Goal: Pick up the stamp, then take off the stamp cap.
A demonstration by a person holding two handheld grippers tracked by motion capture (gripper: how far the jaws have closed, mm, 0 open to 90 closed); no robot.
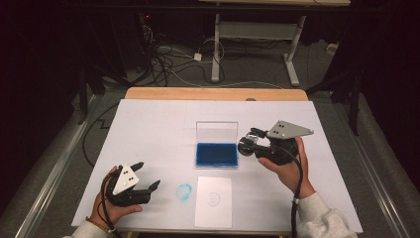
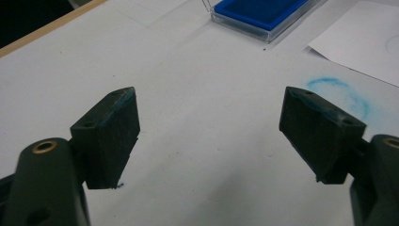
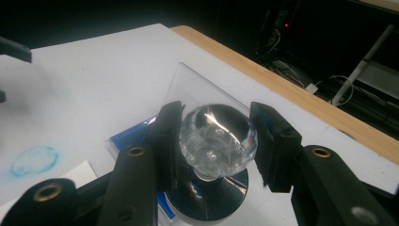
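Note:
My right gripper is shut on a stamp with a clear faceted knob and a round dark base. It holds the stamp just right of and above a blue ink pad in a clear case, whose lid stands open. My left gripper rests open near the front left of the table, jaws wide apart with nothing between them. A white paper sheet with a faint round print lies in front of the ink pad. A blue ring smudge marks the cover beside it.
A white cover spreads over the table, with a wooden edge at the far side. Beyond it are the floor, cables and the legs of another desk.

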